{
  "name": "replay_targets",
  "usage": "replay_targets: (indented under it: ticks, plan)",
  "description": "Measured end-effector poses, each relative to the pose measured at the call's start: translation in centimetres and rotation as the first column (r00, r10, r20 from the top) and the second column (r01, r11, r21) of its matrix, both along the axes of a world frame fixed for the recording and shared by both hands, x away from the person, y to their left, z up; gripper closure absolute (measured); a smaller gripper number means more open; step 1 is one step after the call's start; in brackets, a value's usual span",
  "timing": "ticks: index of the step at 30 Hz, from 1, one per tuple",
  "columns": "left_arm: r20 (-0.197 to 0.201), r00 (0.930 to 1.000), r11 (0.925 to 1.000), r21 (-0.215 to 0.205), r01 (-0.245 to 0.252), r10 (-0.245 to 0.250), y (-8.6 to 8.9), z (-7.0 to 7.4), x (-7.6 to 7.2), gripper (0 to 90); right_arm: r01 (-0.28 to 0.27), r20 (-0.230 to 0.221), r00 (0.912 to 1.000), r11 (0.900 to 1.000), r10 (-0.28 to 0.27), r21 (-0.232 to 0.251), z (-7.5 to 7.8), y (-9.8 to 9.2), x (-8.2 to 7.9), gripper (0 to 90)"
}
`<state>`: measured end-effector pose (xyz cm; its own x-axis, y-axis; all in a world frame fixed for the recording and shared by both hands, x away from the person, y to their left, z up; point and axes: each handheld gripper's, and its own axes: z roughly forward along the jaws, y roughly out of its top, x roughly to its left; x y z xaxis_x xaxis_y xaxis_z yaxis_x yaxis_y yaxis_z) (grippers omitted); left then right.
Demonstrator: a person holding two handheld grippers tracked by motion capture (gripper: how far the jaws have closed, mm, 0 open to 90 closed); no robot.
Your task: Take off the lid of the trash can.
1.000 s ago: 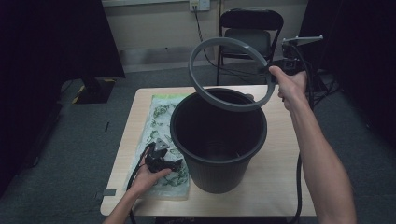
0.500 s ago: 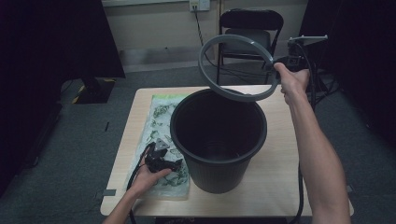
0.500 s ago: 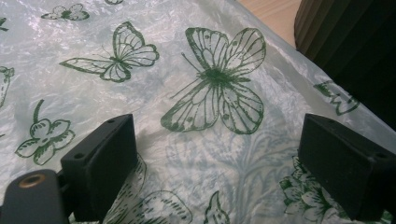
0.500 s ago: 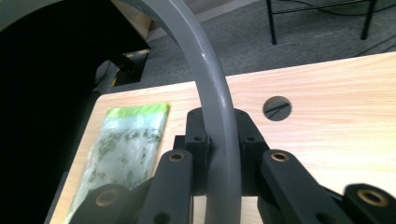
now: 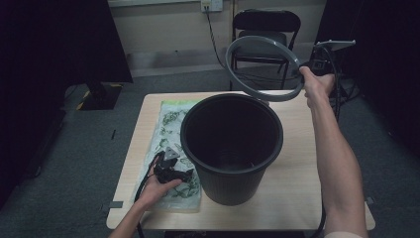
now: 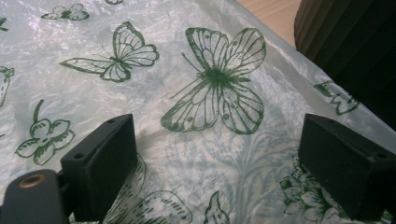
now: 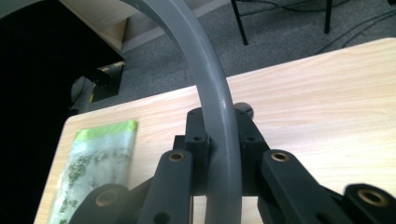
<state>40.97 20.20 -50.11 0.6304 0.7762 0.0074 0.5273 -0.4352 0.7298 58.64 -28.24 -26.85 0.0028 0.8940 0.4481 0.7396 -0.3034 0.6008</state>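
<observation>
A large black bin (image 5: pixel 232 148) stands upright in the middle of the wooden table (image 5: pixel 297 193). Above its back right rim hangs a grey hoop (image 5: pixel 262 38), tilted in the air, with my right gripper (image 5: pixel 304 70) shut on its right edge. In the right gripper view the two jaws pinch the grey hoop (image 7: pixel 208 79) at the right gripper (image 7: pixel 219 137). My left gripper (image 5: pixel 174 173) rests on a clear plastic bag printed with green butterflies (image 5: pixel 171 121), left of the bin. Its jaws stand wide apart over the bag (image 6: pixel 210 88) in the left gripper view, left gripper (image 6: pixel 219 133) open.
A black folding chair (image 5: pixel 265 25) stands behind the table's far edge, with cables on the floor near it. Dark curtains hang at both sides. Bare tabletop lies to the right of the bin and at the front right corner.
My right hand has carried the grey hoop to the right and farther back, off the bin's mouth. The left hand and gripper have stayed on the bag.
</observation>
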Motion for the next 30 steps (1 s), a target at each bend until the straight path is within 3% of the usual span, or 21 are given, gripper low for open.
replay_targets:
  ticks: [5,8,13,14,16,17,20,30]
  plan:
    - [0.004,1.0,1.0,0.002,0.0,0.0,0.0,0.0,0.0,10.9,0.016,-0.012,0.9998,0.999,-0.016,-0.047,-1.1,-0.1,0.5,80.0]
    - [0.004,1.0,1.0,0.003,0.0,0.0,0.0,0.0,0.0,10.9,0.025,-0.024,0.9994,0.999,-0.026,-0.047,-2.1,-0.1,0.6,80.0]
    - [0.0,1.0,1.0,0.0,0.0,0.0,0.0,0.0,0.0,10.9,0.009,-0.033,0.9994,0.996,-0.011,-0.084,-3.8,0.1,0.3,80.1]
    - [0.0,1.0,1.0,0.0,0.0,0.0,0.0,0.0,0.0,10.9,0.002,-0.036,0.9993,0.997,-0.005,-0.081,-5.1,-0.1,-0.1,80.1]
    - [0.0,1.0,1.0,0.0,0.0,0.0,0.0,0.0,0.0,10.9,-0.003,-0.05,0.9987,0.994,-0.002,-0.107,-6.4,-0.2,-0.4,80.1]
    - [0.004,1.0,1.0,0.003,0.0,0.0,0.0,0.0,0.0,10.9,-0.008,-0.053,0.9986,0.996,0.004,-0.089,-7.2,-0.3,-0.6,80.1]
    - [0.001,1.0,1.0,0.0,-0.001,0.001,0.0,0.0,0.0,10.9,-0.013,-0.075,0.9972,0.995,0.005,-0.102,-9.4,-0.5,-1.1,80.1]
    - [-0.005,0.9999,0.9999,-0.007,-0.015,0.015,0.0,0.0,-0.1,10.9,-0.002,-0.14,0.9899,0.989,-0.019,-0.147,-14.5,-2.2,-2.1,79.9]
